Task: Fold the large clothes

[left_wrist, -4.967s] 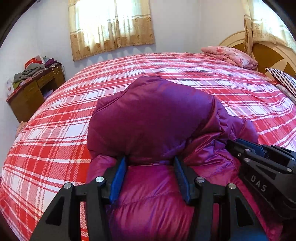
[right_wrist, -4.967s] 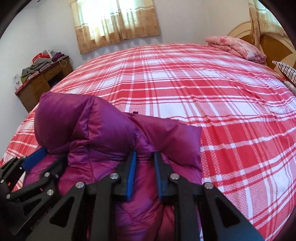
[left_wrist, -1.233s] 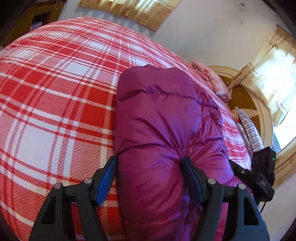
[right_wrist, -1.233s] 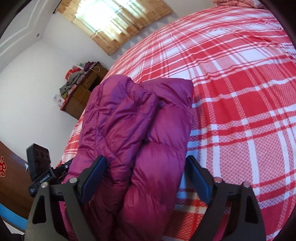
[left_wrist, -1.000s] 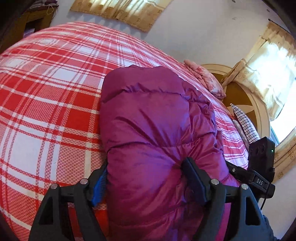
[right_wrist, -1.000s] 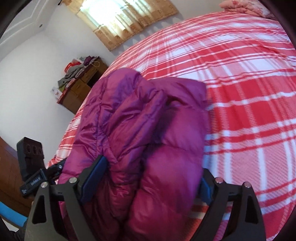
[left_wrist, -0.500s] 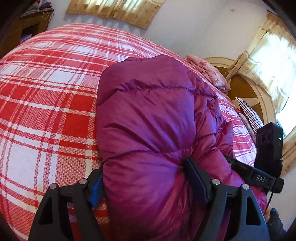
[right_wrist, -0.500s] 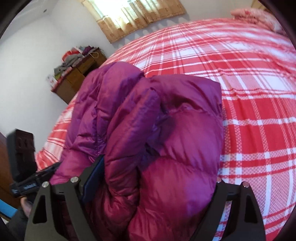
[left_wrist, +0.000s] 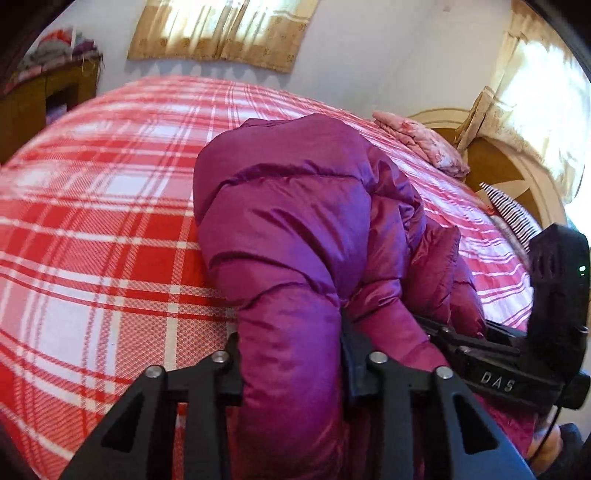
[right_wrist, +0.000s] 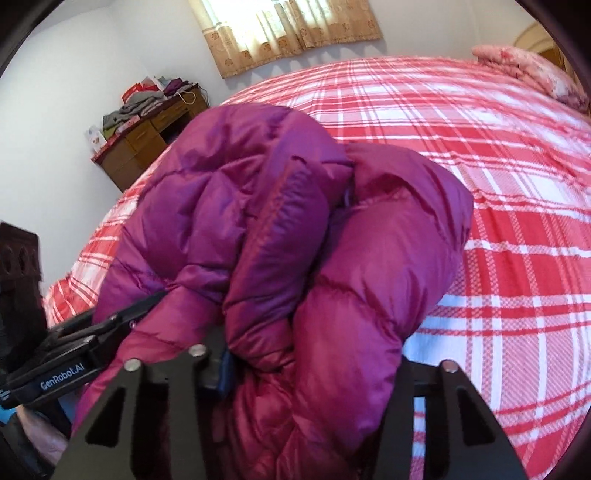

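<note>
A purple puffer jacket (left_wrist: 295, 221) is bundled in thick folds and held up over the red plaid bed (left_wrist: 110, 221). My left gripper (left_wrist: 290, 354) is shut on the jacket's left end, with the padding bulging between its jaws. My right gripper (right_wrist: 310, 362) is shut on the jacket (right_wrist: 295, 221) at its right end, the folds squeezed between its jaws. Each gripper shows in the other's view, the right one in the left wrist view (left_wrist: 517, 354) and the left one in the right wrist view (right_wrist: 74, 339). The fingertips are buried in fabric.
A folded pink blanket (left_wrist: 421, 144) and a striped pillow (left_wrist: 509, 214) lie by the wooden headboard (left_wrist: 498, 173). A wooden desk (right_wrist: 147, 144) piled with clothes stands against the wall by the bed. Curtained windows (right_wrist: 291, 29) are behind.
Both grippers have closed from wide open onto the jacket's ends. The bundle has risen off the bed and both views have swung level.
</note>
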